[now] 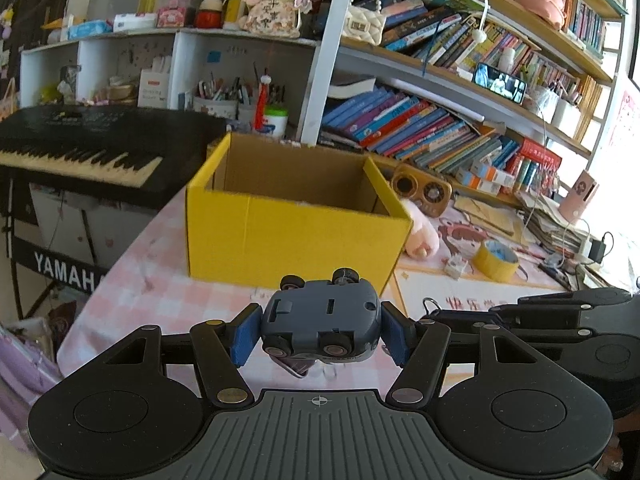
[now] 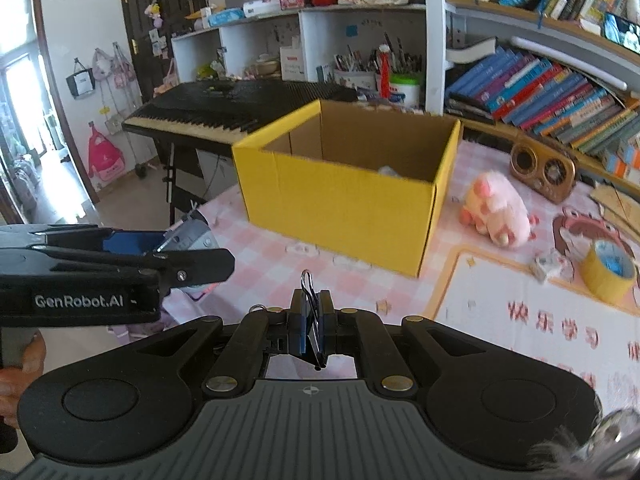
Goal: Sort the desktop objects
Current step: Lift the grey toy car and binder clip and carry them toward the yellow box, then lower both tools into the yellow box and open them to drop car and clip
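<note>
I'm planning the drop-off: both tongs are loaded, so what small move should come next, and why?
Probably carry both forward over the yellow box before releasing. The left tongs clamp an upside-down toy car, the right tongs pinch a binder clip, and both are short of the box's near wall, above the checked tablecloth. The open top faces them.

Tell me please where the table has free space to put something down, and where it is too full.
Bare checked cloth lies in front of the yellow box, between it and the grippers. The pale mat before the tape roll is also bare. It is crowded to the right of the box: plush toy, tape roll, small radio, papers.
</note>
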A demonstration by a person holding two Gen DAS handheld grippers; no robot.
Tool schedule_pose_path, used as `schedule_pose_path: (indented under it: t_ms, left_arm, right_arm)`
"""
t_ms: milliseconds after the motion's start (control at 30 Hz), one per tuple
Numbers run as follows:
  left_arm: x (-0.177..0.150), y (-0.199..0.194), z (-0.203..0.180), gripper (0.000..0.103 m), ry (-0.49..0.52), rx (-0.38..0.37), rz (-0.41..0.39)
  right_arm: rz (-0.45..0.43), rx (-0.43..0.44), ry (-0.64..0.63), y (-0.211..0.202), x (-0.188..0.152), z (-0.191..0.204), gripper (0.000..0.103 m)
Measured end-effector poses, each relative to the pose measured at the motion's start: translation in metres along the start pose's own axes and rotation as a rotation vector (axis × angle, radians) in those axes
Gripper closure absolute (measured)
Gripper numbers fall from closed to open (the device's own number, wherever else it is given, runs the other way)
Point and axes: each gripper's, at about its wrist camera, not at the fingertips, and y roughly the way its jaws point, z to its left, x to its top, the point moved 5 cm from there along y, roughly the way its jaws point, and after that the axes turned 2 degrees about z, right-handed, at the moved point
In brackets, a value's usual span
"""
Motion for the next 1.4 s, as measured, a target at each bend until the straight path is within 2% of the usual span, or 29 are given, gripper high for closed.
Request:
schedule_pose_path:
  t_ms: [233,533,667,833,1067,1400]
  left_arm:
    - [0.043,0.014,0.007,0.039,0.021,0.024,-0.068]
    - [0.103,0.052,0.008,0.039,0.051,0.05,-0.135]
    - [0.12,0.075,0.007,0.039,0.06,0.062,-0.137]
    - [0.13,0.11,0.003,0.039,0.071,0.076,-0.092]
    - [0.121,0.165,0.002,0.039,0.085,0.074,0.037]
    - [0.1,0.218,0.003,0.039,0.099,0.075,0.213]
  right_arm:
    - [-0.069,0.016,-0.034,0.013,0.049,-0.017,0.098]
    - [-0.161,0.016,-0.079,0.036,0.119,-0.052,0.098]
    - [-0.185,0.005,-0.09,0.052,0.148,-0.073,0.098]
    - [-0.184,0.007,-0.132,0.078,0.176,-0.092,0.098]
    - [-0.116,0.056,-0.197,0.128,0.193,-0.098,0.098]
    - [0.135,0.145,-0.317,0.22,0.188,-0.093,0.098]
